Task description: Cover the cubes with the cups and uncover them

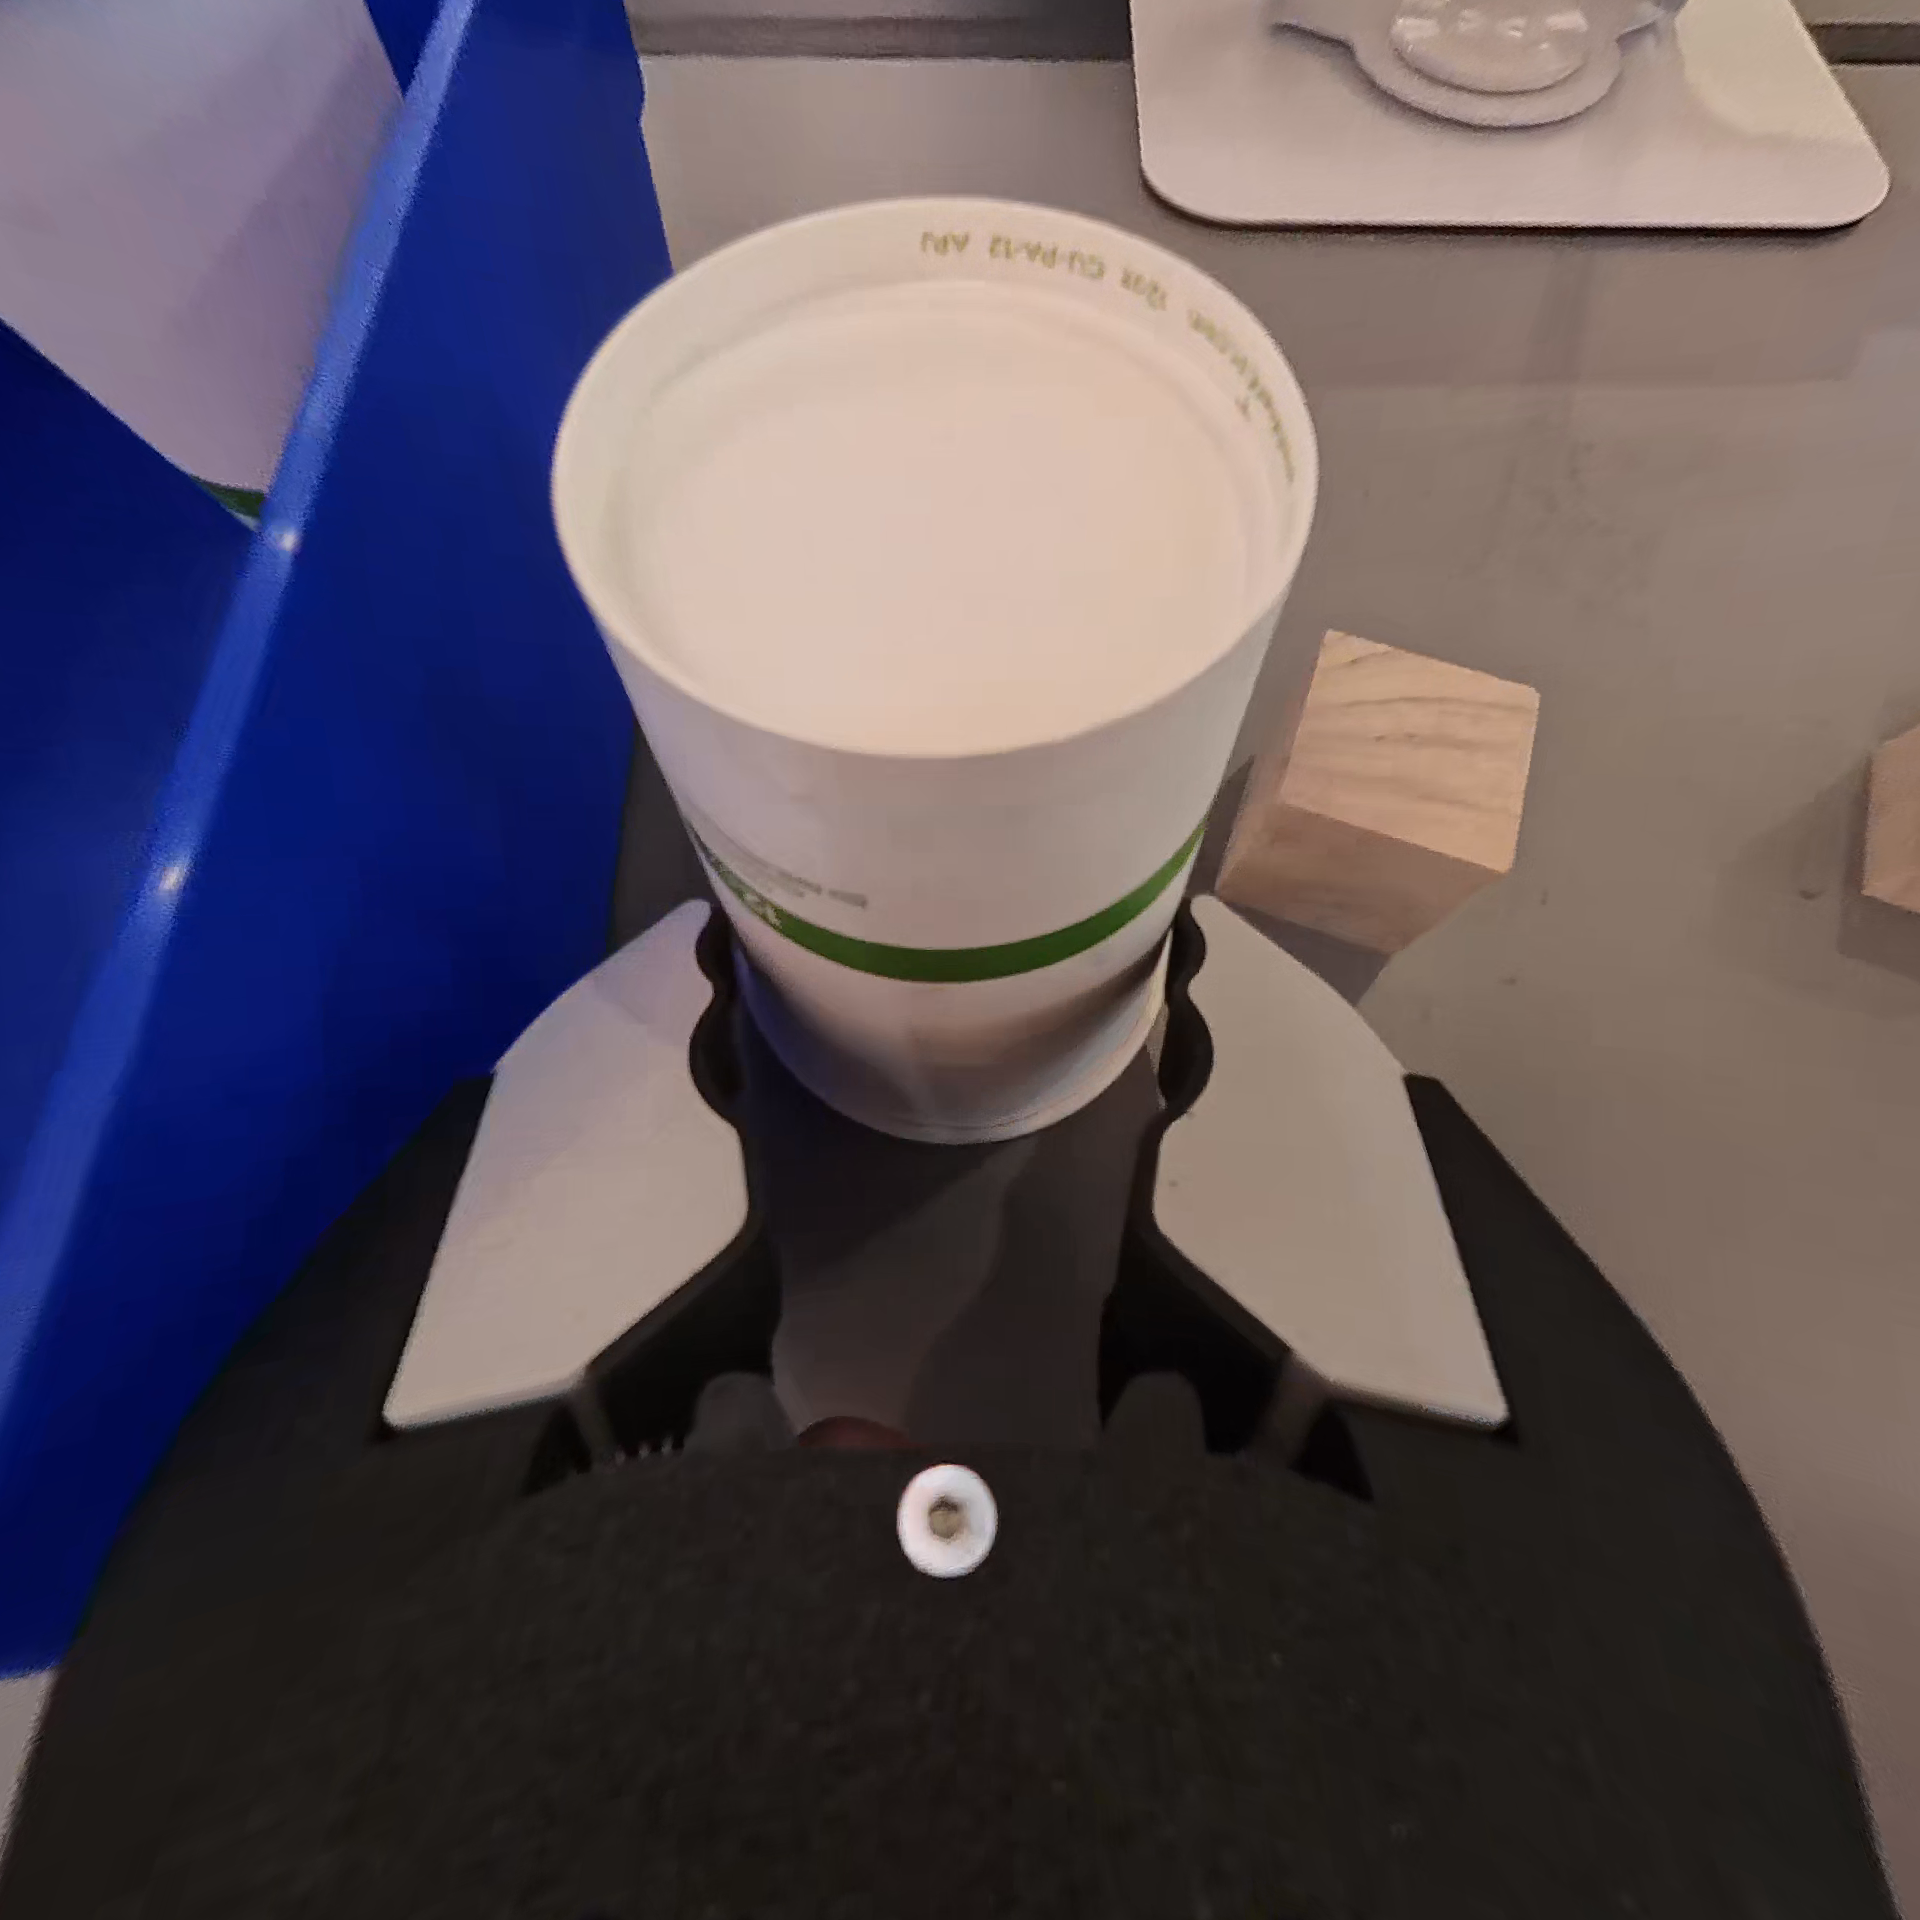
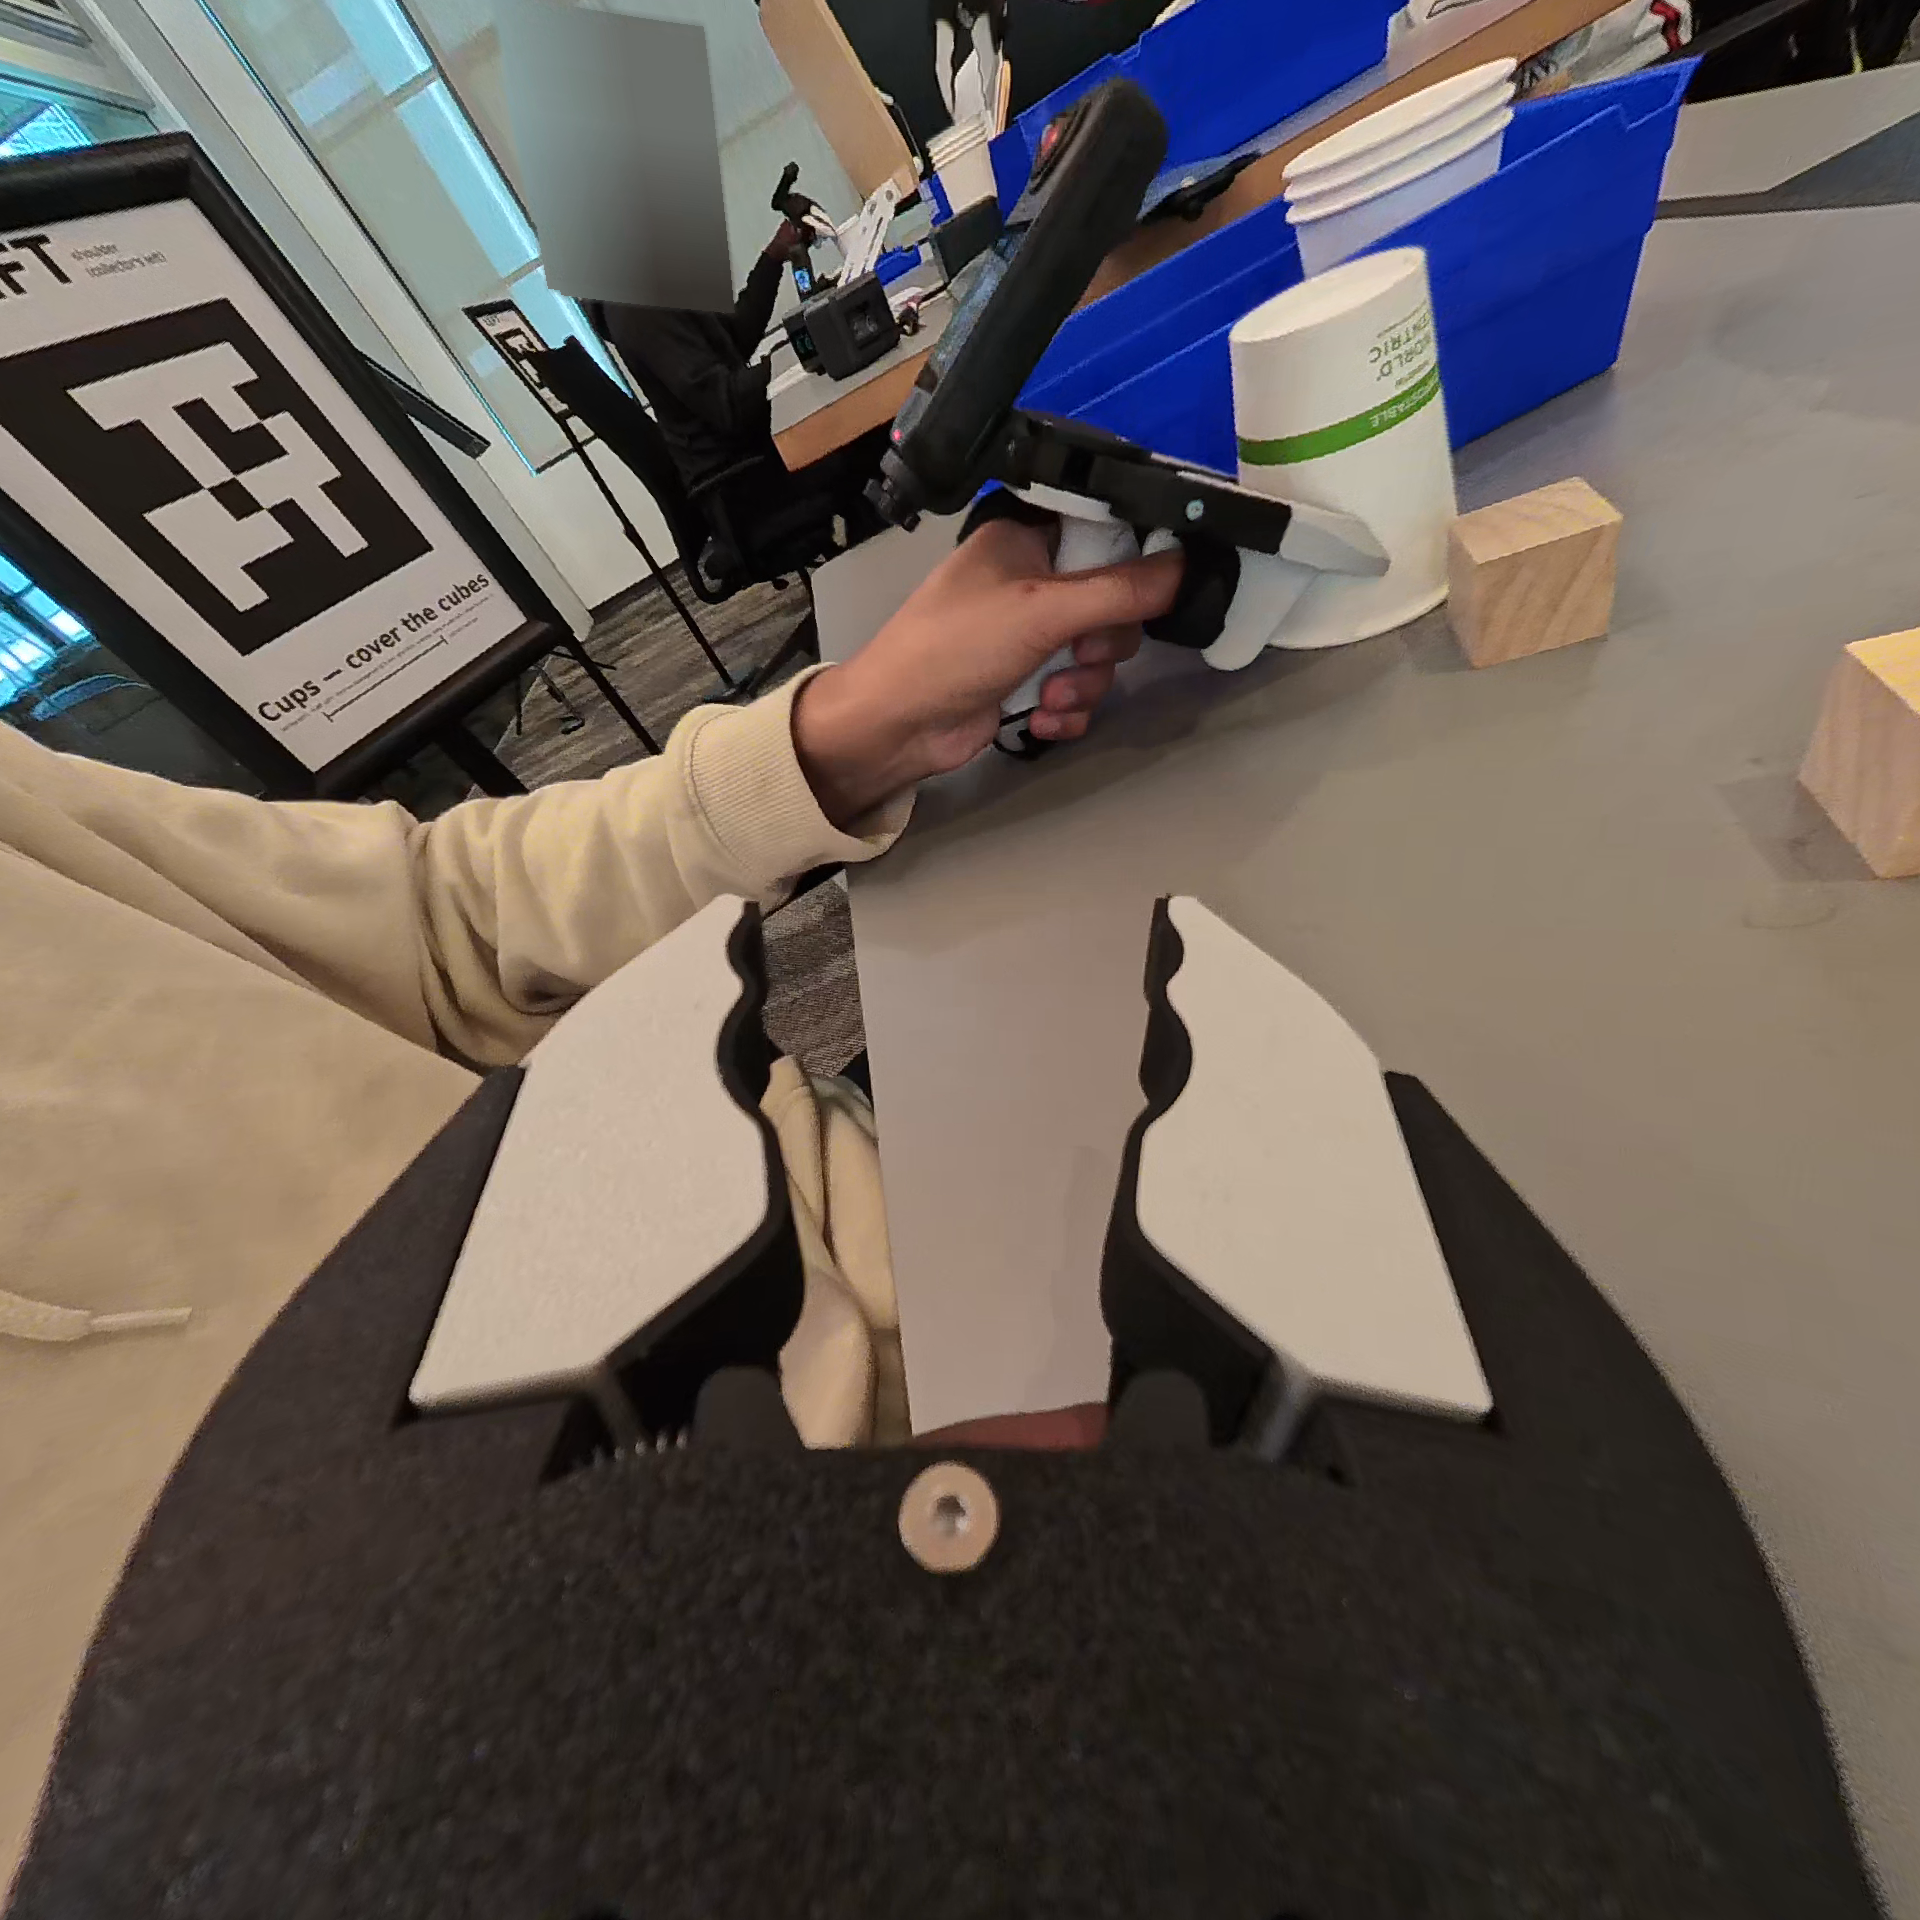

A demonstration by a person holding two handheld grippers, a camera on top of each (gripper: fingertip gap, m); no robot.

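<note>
A white paper cup (image 1: pixel 935 582) with a green band stands upside down, base up, between my left gripper's (image 1: pixel 945 940) fingers, which press on both its sides. In the right wrist view this cup (image 2: pixel 1351 416) sits at table level with the left gripper (image 2: pixel 1320 582) around its lower part. A wooden cube (image 1: pixel 1382 790) stands uncovered just right of the cup, apart from it. A second cube (image 1: pixel 1893 831) lies farther right. Both cubes (image 2: pixel 1532 571) (image 2: pixel 1870 758) also show in the right wrist view. My right gripper (image 2: pixel 951 925) is open and empty over the table's near-left edge.
A blue bin (image 2: pixel 1507 270) just behind the cup holds a stack of white cups (image 2: pixel 1392 166); it also shows in the left wrist view (image 1: pixel 260 779). A white mat (image 1: pixel 1507 177) lies at the back. A marker sign (image 2: pixel 208 468) stands left of the grey table (image 2: pixel 1351 935).
</note>
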